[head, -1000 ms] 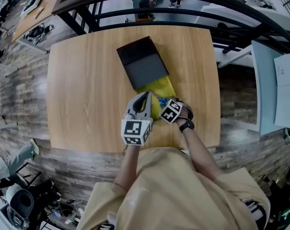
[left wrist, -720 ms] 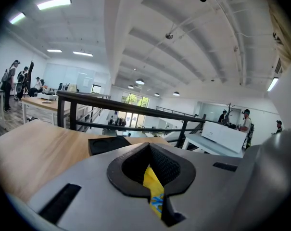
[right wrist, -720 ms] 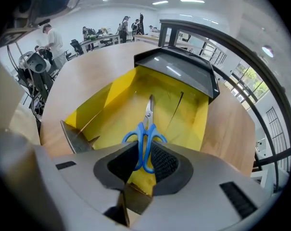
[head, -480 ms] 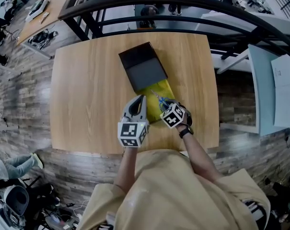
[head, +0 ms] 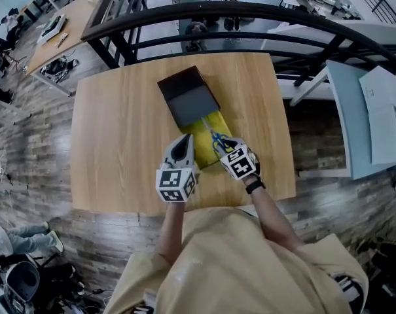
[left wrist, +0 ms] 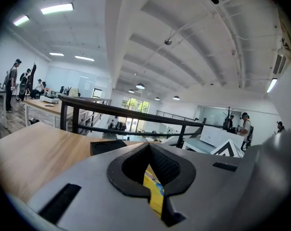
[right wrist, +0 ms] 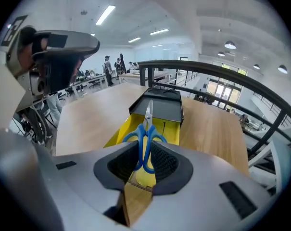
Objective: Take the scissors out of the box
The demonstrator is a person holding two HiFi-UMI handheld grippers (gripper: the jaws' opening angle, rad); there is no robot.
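A pair of blue-handled scissors (right wrist: 145,134) is lifted over the yellow tray (right wrist: 172,131), blades pointing away toward the black sleeve (right wrist: 162,107). My right gripper (right wrist: 144,149) is shut on the handles. In the head view the scissors (head: 216,140) slant over the yellow tray (head: 202,129) just ahead of the right gripper (head: 226,150). The left gripper (head: 185,142) sits at the tray's left side. Seen from the left gripper (left wrist: 149,146), its jaws are nearly together with a strip of the tray's yellow wall (left wrist: 155,196) between them.
The black sleeve (head: 188,97) lies slantwise mid-table, the yellow tray drawn halfway out of it toward me. The wooden table (head: 119,142) ends at a black railing (head: 204,12) on the far side. A white desk (head: 374,116) stands to the right.
My right gripper has risen and tipped with the scissors, lifting them off the tray's floor. The left gripper has drifted slightly left and toward me at the tray's edge.
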